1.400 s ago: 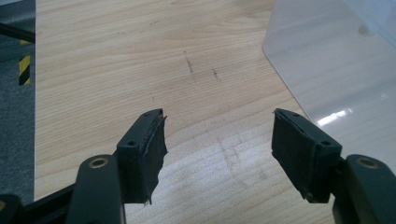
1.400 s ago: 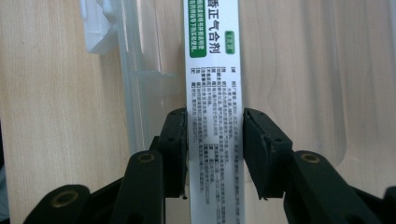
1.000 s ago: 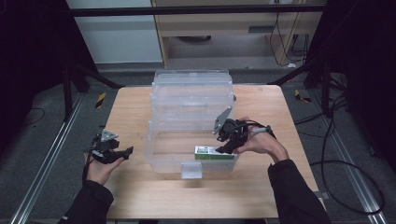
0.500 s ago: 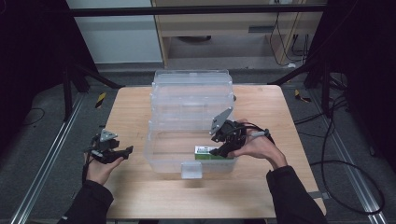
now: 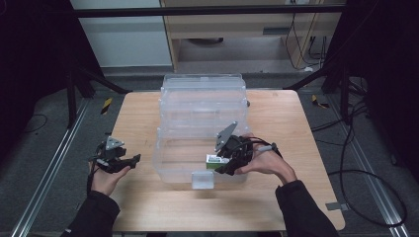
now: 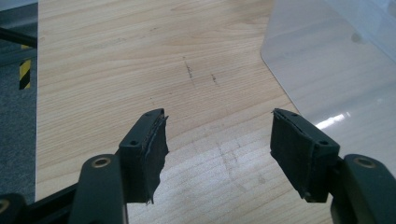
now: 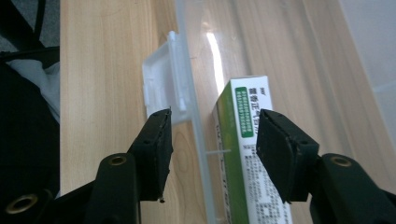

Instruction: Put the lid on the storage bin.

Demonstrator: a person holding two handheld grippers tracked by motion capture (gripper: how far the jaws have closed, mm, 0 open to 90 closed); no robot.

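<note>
The right gripper [image 5: 228,165] sits at the front right corner of the clear plastic storage bin [image 5: 202,106], and its jaws have just been opening. In the right gripper view they straddle the bin's thin front wall [image 7: 196,116]: 1 pad [image 7: 159,149] outside over the wooden table [image 5: 276,118], the other [image 7: 280,154] inside, in front of the green-and-white carton [image 7: 243,154]. No pad presses on the carton, so it looks let go and resting in the bin against that front wall, near the white latch tab [image 7: 161,91]. Its long axis runs along the wall, straight ahead of the right jaws. The right hand is much the nearer of the 2. The left gripper [image 5: 118,160] holds off to the bin's left, jaws wide apart with nothing between them, bare tabletop [image 6: 140,60] ahead and the bin's clear rounded edge [image 6: 327,74] off to one side. My guess: the right gripper backs straight out.
</note>
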